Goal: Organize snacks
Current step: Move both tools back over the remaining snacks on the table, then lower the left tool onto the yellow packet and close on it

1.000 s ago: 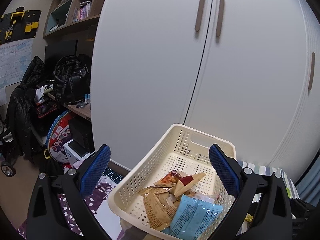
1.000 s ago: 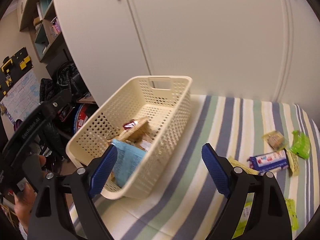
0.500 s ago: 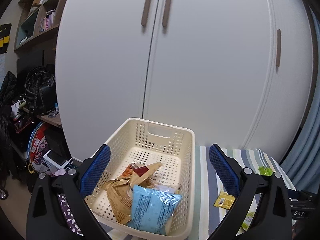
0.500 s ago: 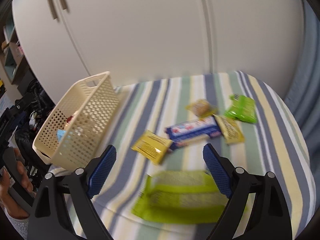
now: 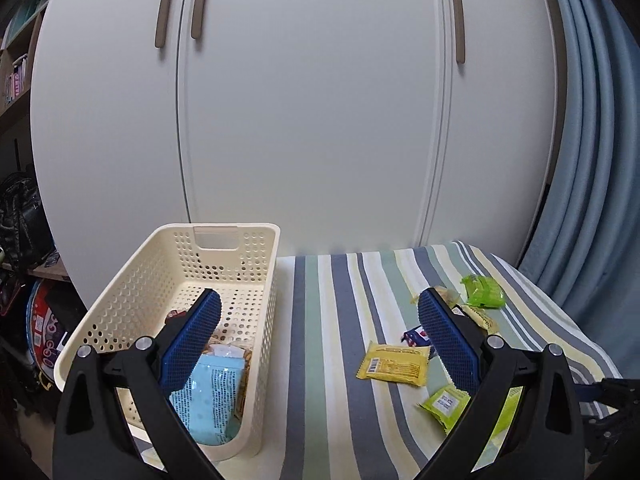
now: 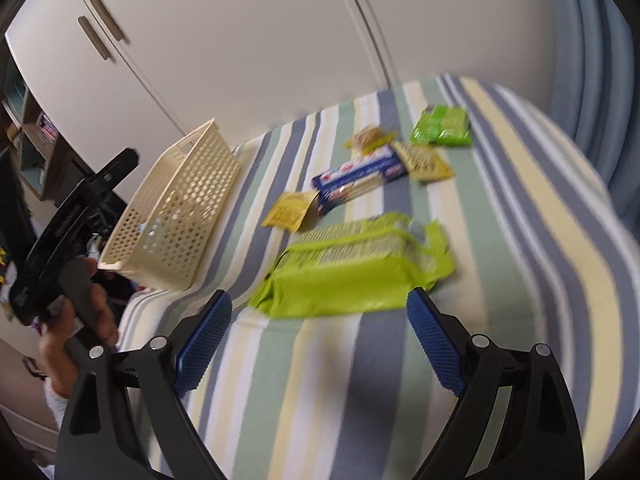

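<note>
Right gripper (image 6: 318, 344), jaws spread and empty, just short of large lime-green snack pack (image 6: 352, 266) lying crosswise ahead on striped cloth (image 6: 520, 240); nearer than left gripper (image 5: 318, 344), also spread, by cream basket (image 5: 132, 292).

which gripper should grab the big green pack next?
Probably right. The right gripper is open and empty with the big green pack just ahead of it; the left gripper sits nearer the basket.

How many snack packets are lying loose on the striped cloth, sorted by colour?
Green packets: 2, a big one and a small one
Yellow packets: 2, one nearer the basket and one farther from it
Blue and white packet: 1
Small tan packet: 1
Total: 6
</note>
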